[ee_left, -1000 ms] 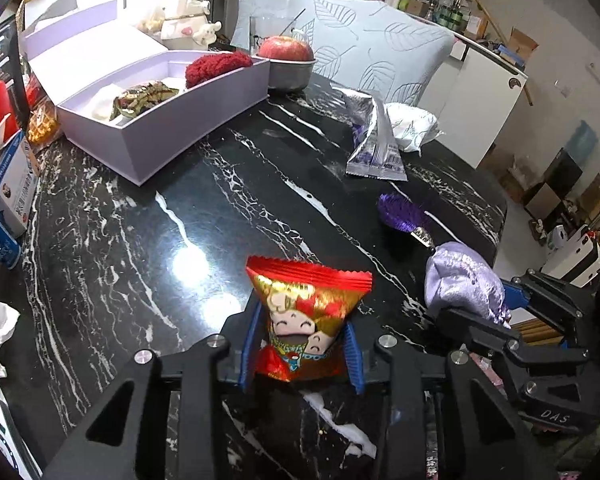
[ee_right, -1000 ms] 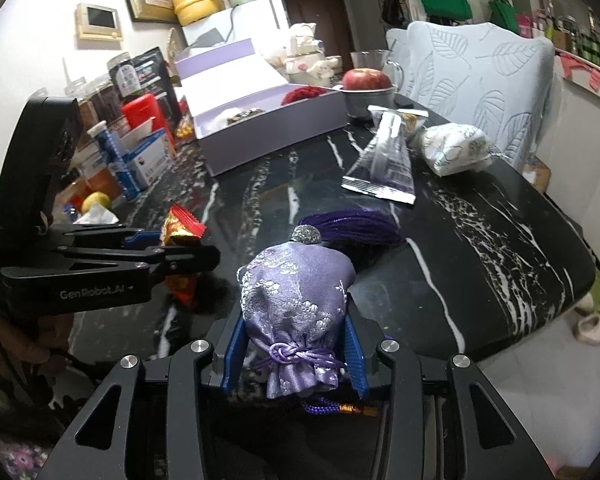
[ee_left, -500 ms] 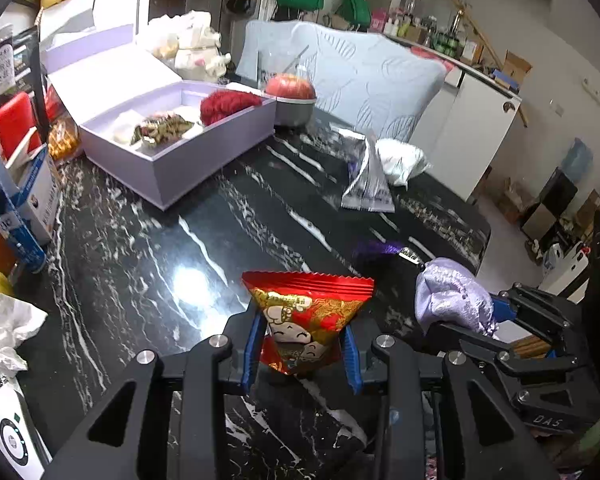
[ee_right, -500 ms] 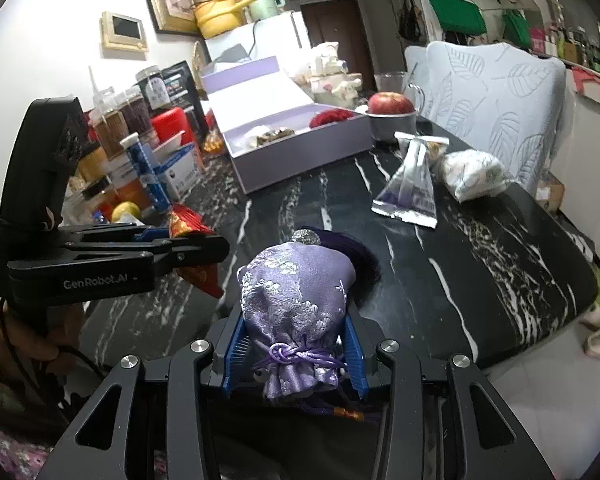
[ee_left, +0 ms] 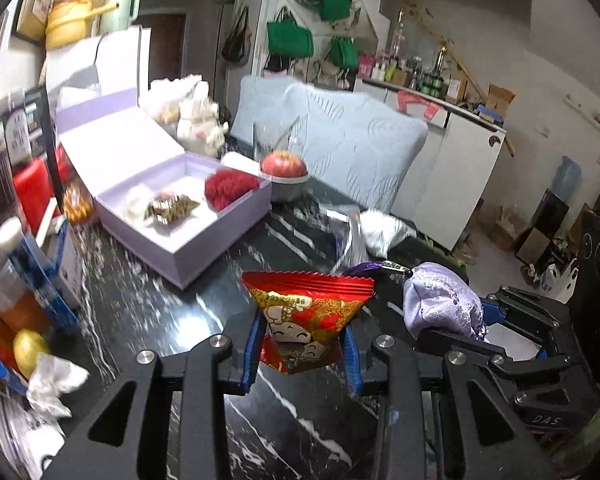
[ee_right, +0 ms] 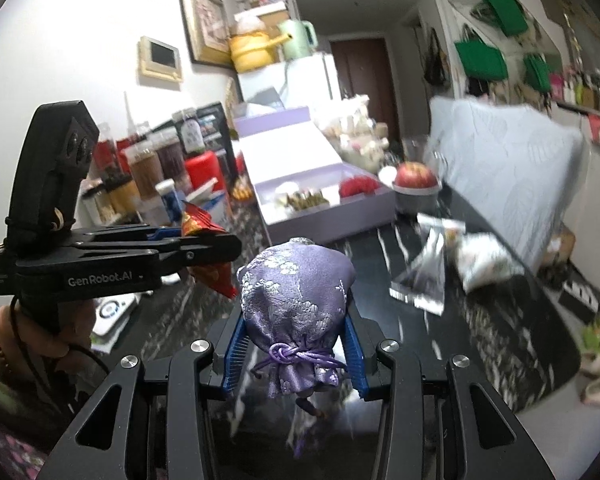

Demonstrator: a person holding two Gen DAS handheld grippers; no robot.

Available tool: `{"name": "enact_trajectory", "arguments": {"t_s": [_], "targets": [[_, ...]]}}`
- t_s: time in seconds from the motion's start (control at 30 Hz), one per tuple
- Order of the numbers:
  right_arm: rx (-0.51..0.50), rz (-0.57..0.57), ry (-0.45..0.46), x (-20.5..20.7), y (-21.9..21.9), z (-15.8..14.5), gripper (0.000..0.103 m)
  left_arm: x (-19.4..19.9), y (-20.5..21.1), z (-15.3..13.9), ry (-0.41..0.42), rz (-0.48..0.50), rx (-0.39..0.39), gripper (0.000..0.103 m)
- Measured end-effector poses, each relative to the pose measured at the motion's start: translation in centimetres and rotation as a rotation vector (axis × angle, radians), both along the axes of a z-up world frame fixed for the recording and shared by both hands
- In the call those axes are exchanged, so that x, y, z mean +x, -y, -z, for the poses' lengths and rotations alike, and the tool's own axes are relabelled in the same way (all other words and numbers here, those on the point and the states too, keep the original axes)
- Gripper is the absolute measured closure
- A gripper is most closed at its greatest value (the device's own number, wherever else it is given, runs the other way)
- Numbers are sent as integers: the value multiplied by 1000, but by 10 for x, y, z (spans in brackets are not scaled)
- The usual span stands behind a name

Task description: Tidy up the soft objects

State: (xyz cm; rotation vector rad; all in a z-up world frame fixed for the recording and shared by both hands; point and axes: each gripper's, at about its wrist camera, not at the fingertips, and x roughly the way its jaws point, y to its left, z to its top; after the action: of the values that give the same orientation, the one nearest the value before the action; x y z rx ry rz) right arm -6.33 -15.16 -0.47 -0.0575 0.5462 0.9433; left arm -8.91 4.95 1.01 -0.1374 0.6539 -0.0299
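Red foil, crinkly and slick: the snack packet [ee_left: 306, 322] hangs pinched by its lower half in the left tongs [ee_left: 302, 350], clear of the bench [ee_left: 148, 308]. Beside it the purple pouch [ee_right: 296, 300] sits squeezed at its tied neck in the right tongs [ee_right: 296, 354], its tassel dangling below. Both are up in the air, near each other, with the lilac box [ee_left: 184, 216] well ahead across the dark marble.

My worry is the packet first. Foil slides, and only a narrow strip is caught, so a quick swing could let it slip out and drop to the bench. The pouch is plump and soft; the grip bites mostly on its gathered neck, and it might work loose or tip forward. The loose tassel could snag the box wall on the way in. The two tongs travel close together, so they may knock each other. An apple bowl [ee_left: 286, 184] stands just beside the box's far corner, easy to bump.
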Motion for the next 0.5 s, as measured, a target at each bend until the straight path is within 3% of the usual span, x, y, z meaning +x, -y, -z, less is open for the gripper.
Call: {"name": "enact_trajectory", "arguments": {"t_s": [0.5], "targets": [[94, -46, 124, 28, -27, -61, 61, 15, -26, -63, 157, -31, 28, 70]]}}
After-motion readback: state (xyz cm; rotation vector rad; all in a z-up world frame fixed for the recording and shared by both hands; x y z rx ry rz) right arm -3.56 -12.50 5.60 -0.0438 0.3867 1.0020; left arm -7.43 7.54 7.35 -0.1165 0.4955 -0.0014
